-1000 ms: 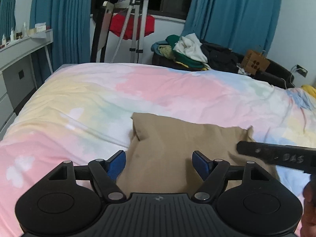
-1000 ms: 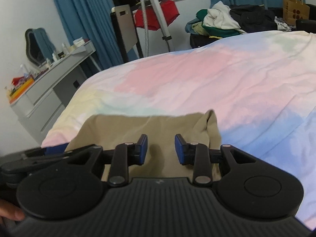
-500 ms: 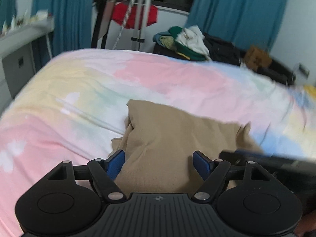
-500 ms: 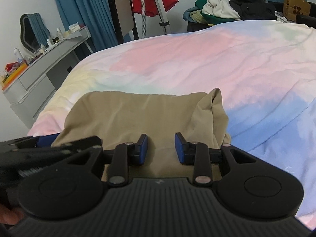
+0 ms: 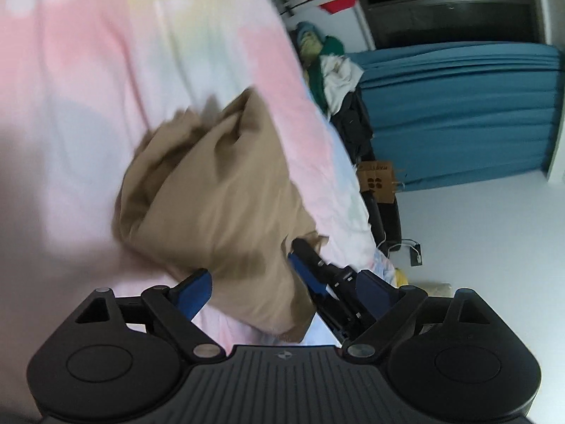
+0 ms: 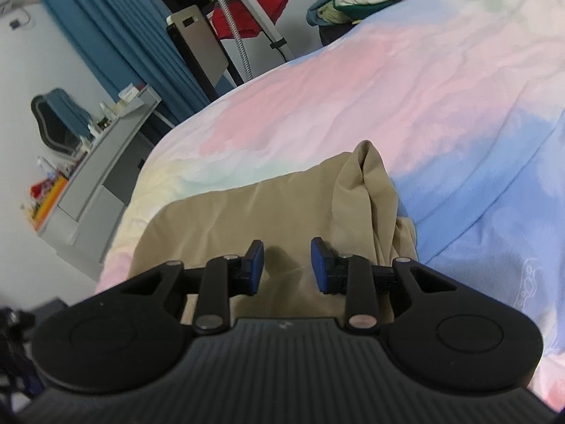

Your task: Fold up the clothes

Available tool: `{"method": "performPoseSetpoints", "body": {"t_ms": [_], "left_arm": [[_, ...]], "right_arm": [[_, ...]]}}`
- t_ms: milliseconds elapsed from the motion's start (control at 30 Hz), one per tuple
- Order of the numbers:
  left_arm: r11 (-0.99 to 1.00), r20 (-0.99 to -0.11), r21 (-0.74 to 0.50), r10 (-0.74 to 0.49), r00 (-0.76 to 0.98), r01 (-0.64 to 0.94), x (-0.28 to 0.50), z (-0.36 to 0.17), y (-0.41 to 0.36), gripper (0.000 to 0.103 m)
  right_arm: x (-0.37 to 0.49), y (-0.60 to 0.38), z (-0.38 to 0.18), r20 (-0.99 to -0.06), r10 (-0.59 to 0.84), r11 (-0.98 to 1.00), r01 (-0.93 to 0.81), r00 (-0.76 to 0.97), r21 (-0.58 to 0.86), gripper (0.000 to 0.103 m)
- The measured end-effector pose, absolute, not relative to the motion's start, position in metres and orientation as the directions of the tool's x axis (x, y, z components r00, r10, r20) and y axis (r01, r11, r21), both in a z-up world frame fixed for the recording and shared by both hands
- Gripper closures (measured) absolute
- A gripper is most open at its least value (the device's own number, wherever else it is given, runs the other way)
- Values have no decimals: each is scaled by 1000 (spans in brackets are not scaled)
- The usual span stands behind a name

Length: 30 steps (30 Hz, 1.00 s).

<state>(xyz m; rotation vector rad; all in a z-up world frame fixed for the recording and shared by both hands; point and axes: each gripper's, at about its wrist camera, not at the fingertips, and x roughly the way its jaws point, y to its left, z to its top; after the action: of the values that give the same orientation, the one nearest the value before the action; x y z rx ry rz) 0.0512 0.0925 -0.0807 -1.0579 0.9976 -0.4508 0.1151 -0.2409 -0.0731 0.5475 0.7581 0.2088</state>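
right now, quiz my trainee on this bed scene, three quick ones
1. True or false: the right tongs are shut on the tan garment.
2. What does the tan garment lie on? A) a dresser B) the pastel bedspread C) the floor
3. Fill in: behind the bed hang ____ curtains.

Key: 1 false, both pads stand apart above the cloth; the left tongs are open too. 2 B. 3 blue.

Black ribbed gripper point(image 6: 286, 265), blue pads point(image 6: 256, 261)
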Motion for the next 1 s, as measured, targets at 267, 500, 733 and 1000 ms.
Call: {"method": "performPoseSetpoints", "body": {"t_ms": [267, 500, 733, 1000], "left_arm": [[537, -559, -822, -700, 445, -188, 79, -119, 71, 23], [530, -523, -833, -661, 538, -159, 79, -108, 78, 45], [428, -419, -894, -687, 593, -136, 85, -98, 86, 47], [386, -395, -910, -696, 600, -151, 89, -100, 90, 44]], "right_arm": [[115, -243, -70, -547, 433, 789, -7, 717, 614, 69], [110, -252, -67, -445, 557, 622, 3, 701, 783, 69], [97, -242, -82, -286, 751, 303, 74, 595, 950, 65], [88, -235, -126, -295, 764, 111, 333, 574, 936, 37]]}}
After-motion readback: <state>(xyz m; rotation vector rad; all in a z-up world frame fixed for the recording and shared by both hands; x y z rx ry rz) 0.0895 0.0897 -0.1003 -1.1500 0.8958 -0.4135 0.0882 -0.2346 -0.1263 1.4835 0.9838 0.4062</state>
